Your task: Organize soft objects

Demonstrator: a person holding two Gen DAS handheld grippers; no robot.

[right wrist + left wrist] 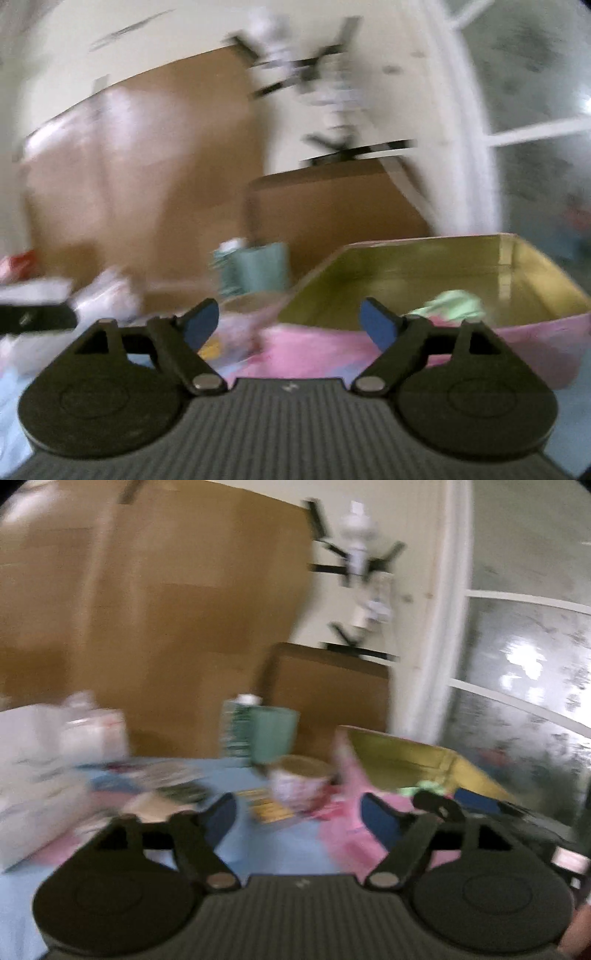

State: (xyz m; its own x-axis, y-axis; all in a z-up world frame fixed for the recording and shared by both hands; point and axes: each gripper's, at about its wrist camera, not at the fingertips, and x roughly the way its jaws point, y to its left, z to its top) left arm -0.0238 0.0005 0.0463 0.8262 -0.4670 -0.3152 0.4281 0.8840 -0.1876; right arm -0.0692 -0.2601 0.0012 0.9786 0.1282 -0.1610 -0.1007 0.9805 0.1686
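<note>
Both views are motion-blurred. A pink box with a gold inside (pixel 443 273) stands open on the blue table at the right; it also shows in the left wrist view (pixel 406 760). A light green soft item (pixel 454 304) lies inside it, seen too in the left wrist view (pixel 424 786). My right gripper (pixel 291 325) is open and empty, held just before the box's near left corner. My left gripper (pixel 299 819) is open and empty above the table, left of the box. The right gripper's dark body (pixel 480 812) shows at the right of the left wrist view.
A patterned round tub (pixel 299 782) and a yellow flat packet (pixel 266 806) lie in front of the left gripper. A teal carton (pixel 258 731) stands behind. White bags (pixel 55 760) pile at the left. Cardboard panels (pixel 166 609) back the table. A window (pixel 535 683) is at the right.
</note>
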